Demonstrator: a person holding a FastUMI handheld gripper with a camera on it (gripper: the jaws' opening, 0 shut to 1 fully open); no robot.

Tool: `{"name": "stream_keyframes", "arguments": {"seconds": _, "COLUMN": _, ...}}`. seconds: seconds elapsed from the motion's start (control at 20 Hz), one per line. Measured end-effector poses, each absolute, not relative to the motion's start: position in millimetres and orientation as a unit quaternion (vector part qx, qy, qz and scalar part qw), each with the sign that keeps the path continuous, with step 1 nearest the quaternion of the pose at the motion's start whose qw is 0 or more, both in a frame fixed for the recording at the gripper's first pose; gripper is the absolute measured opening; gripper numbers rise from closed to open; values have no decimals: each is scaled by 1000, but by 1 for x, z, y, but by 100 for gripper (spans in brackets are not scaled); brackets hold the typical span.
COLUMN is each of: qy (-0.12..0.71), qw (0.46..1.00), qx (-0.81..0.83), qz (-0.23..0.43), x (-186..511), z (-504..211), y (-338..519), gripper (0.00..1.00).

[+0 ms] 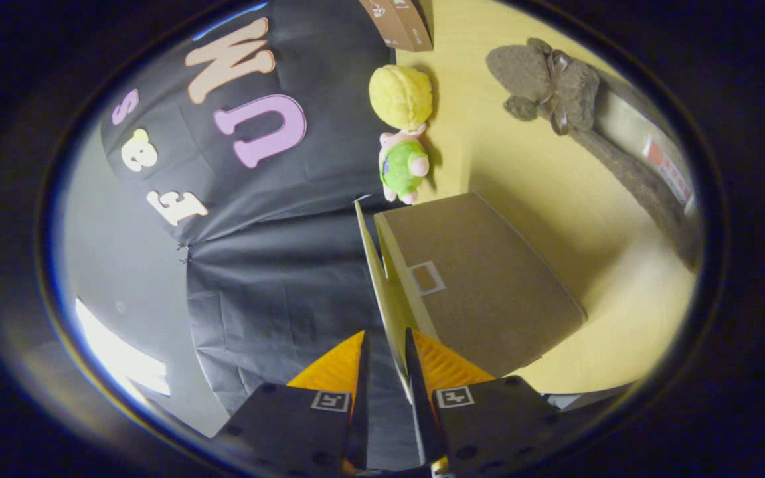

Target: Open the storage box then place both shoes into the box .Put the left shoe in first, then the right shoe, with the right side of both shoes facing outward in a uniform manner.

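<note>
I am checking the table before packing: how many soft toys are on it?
2. A doll stands by the black cloth, beyond the box; a grey toy lies farther off. Others may be hidden behind the box.

The storage box (482,285) hides its inside; tool (386,348) contact unclear.

You have one box (482,285) with one flap (382,292) between your gripper's (386,362) two fingers (336,372), one doll (402,133), one grey plush (548,83) and one carton (399,23).
</note>
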State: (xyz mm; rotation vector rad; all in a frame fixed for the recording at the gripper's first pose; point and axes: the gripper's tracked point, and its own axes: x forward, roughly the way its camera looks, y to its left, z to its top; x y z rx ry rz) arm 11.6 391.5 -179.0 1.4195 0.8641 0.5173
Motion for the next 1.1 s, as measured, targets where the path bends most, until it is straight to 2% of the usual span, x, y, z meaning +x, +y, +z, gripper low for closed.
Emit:
{"name": "stream_keyframes", "arguments": {"seconds": 0.05, "qy": 375, "qw": 660, "qx": 615, "qz": 216, "x": 21, "z": -184, "y": 392, "gripper": 33}}
{"name": "stream_keyframes", "arguments": {"seconds": 0.1, "qy": 370, "qw": 667, "qx": 607, "qz": 221, "x": 17, "z": -177, "y": 386, "gripper": 10}}
{"name": "stream_keyframes", "arguments": {"seconds": 0.15, "qy": 367, "qw": 677, "qx": 597, "qz": 224, "x": 18, "z": -173, "y": 388, "gripper": 12}}
{"name": "stream_keyframes", "arguments": {"seconds": 0.6, "qy": 322, "qw": 795, "qx": 414, "qz": 306, "x": 14, "z": -88, "y": 443, "gripper": 9}}
{"name": "stream_keyframes", "arguments": {"seconds": 0.85, "qy": 317, "qw": 793, "qx": 365, "qz": 370, "x": 13, "z": -61, "y": 514, "gripper": 11}}
{"name": "stream_keyframes", "arguments": {"seconds": 1.1, "qy": 340, "qw": 763, "qx": 368, "qz": 408, "x": 41, "z": -113, "y": 587, "gripper": 15}}
